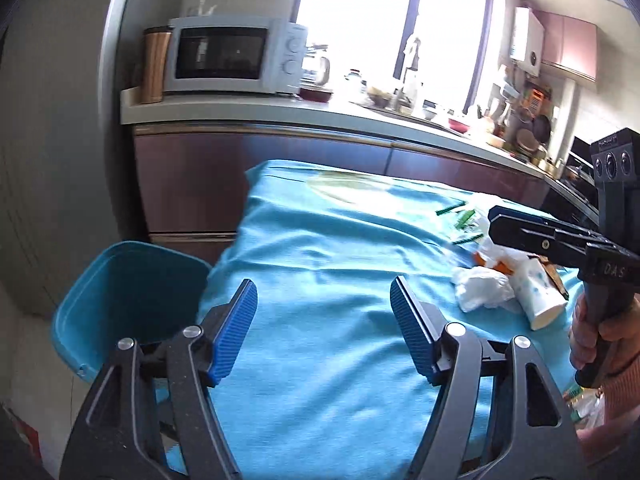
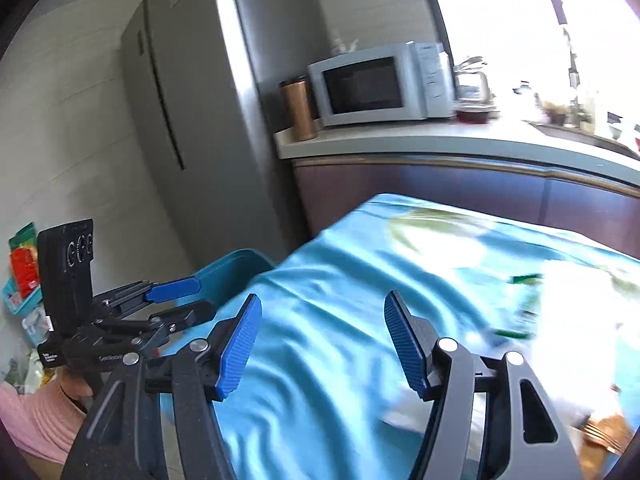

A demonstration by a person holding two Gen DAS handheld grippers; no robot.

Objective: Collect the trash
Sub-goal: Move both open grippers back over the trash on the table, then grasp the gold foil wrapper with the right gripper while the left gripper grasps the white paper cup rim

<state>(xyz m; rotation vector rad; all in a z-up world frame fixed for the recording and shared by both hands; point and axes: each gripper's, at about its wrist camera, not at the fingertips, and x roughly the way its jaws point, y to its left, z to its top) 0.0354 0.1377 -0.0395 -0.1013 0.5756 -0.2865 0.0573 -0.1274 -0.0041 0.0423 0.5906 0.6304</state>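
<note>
A heap of trash lies at the right of a table covered with a teal cloth point(image 1: 320, 260): a crumpled white tissue point(image 1: 482, 288), a tipped white paper cup point(image 1: 538, 298), green wrapper scraps point(image 1: 460, 220) and an orange piece. A teal bin point(image 1: 120, 296) stands on the floor at the table's left end; it also shows in the right wrist view point(image 2: 236, 276). My left gripper point(image 1: 324, 328) is open and empty above the cloth. My right gripper point(image 2: 322, 344) is open and empty over the cloth; in the left wrist view point(image 1: 520, 228) it hovers above the trash heap.
A kitchen counter point(image 1: 280, 116) with a microwave point(image 1: 236, 56), a copper canister point(image 1: 154, 66) and dishes runs behind the table. A grey fridge point(image 2: 192, 120) stands to the left. Bags and packages point(image 2: 24, 276) sit on the floor at far left.
</note>
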